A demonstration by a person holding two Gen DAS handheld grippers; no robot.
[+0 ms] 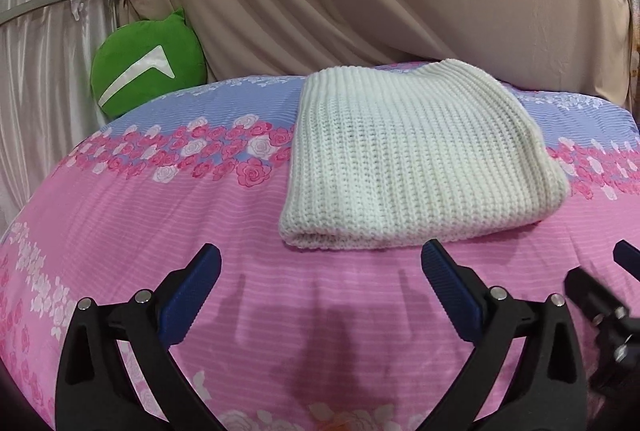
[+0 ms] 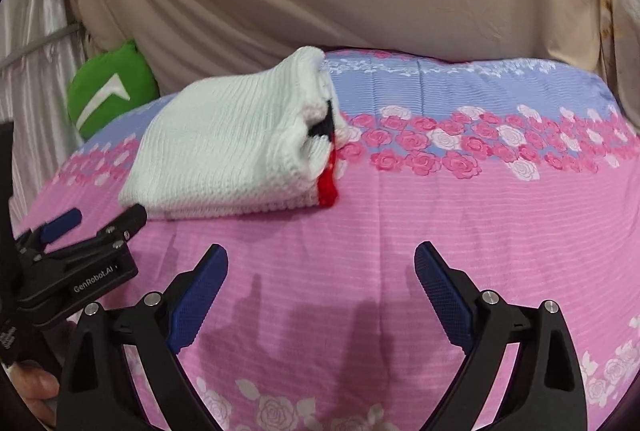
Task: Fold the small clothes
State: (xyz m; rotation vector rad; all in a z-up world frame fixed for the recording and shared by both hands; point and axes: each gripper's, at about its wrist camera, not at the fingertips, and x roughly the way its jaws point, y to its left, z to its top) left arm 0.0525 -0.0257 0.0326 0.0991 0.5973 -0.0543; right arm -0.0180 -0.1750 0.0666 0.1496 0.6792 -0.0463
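Left wrist view: folded white sweater (image 1: pixel 412 167) lies just beyond the empty, spread-apart left tool (image 1: pixel 320 267).

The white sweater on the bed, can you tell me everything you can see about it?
The white sweater is a chunky ribbed knit, folded into a thick, tidy rectangle. It lies flat on the pink rose bedsheet, partly over the blue stripe. From the right wrist view, its open side shows layers with a red edge and a dark band tucked inside. Neither gripper touches it; only the sheet does.
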